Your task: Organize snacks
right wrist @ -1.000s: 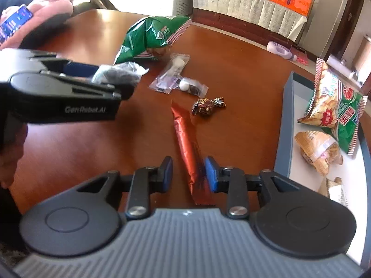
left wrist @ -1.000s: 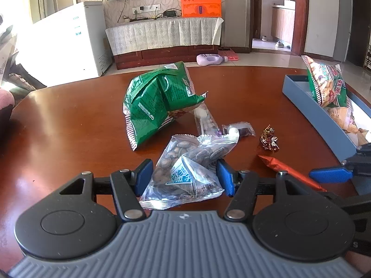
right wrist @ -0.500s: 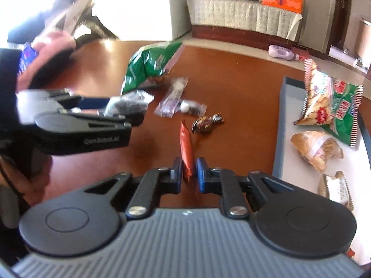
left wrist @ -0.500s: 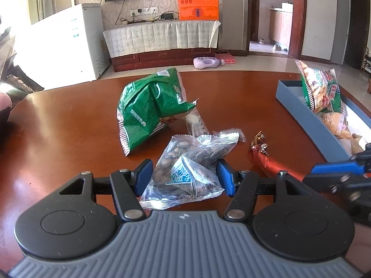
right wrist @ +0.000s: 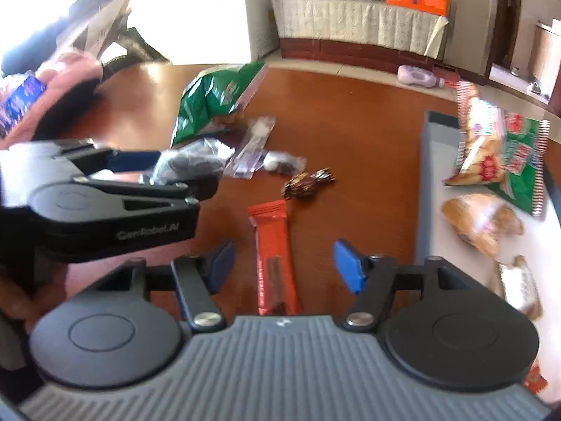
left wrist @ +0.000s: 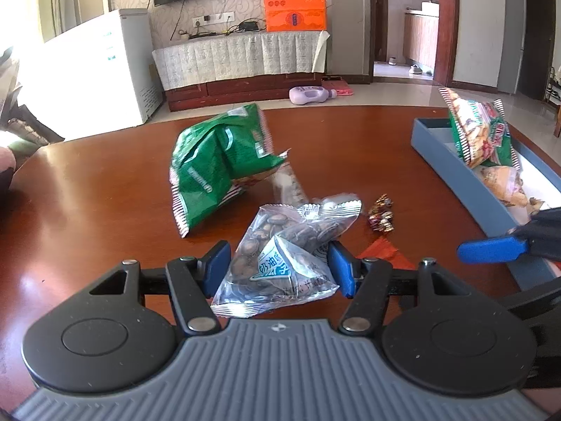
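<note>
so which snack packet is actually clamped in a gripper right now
The clear seed packet, pinched by the left gripper. The orange bar merely lies between the right gripper's opening jaws, untouched.

Right tongs (right wrist: 280,266) opening, pads now clear of the orange snack bar (right wrist: 273,245).

Table (left wrist: 87,210): polished reddish wood, glossy and reflective. Seed packet (left wrist: 280,256): clear, crinkled plastic film; green bag (left wrist: 210,172): shiny foil. Tray (left wrist: 466,189): matt blue walls.
</note>
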Motion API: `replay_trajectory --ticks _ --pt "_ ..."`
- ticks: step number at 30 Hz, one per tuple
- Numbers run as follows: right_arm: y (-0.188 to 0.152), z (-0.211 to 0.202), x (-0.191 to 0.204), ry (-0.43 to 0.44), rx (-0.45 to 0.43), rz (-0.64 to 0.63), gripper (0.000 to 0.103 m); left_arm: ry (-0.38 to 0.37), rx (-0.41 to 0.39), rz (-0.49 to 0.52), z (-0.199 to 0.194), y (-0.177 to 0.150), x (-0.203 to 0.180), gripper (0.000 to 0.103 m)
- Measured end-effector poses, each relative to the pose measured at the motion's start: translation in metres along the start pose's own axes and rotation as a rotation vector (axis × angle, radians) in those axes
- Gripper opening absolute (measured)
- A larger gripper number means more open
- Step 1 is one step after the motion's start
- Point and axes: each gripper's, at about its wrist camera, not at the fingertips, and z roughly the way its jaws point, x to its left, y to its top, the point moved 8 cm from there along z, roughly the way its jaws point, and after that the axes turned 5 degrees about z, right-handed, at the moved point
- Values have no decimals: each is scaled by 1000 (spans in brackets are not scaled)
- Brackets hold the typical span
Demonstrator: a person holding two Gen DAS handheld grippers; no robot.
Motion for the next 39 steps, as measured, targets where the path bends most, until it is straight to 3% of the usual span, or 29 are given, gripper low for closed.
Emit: replay_trajectory --ticks 2,3,4,9,19,39 --pt "-6 11 6 -19 49 -54 59 5 6 -5 2 -2 6 67" --pt "-4 11 10 -5 43 -65 32 7 8 -8 2 -2 9 67" --pt "-2 9 11 0 44 -63 25 6 10 -12 3 -3 11 67" --pt "-1 -4 14 2 11 -81 24 3 4 -22 0 -2 13 67" --pt "14 -49 -13 9 -106 26 24 -2 -24 -23 -10 10 -2 66" --pt "1 -108 -92 -63 -210 162 24 -133 -84 67 -26 42 -110 67"
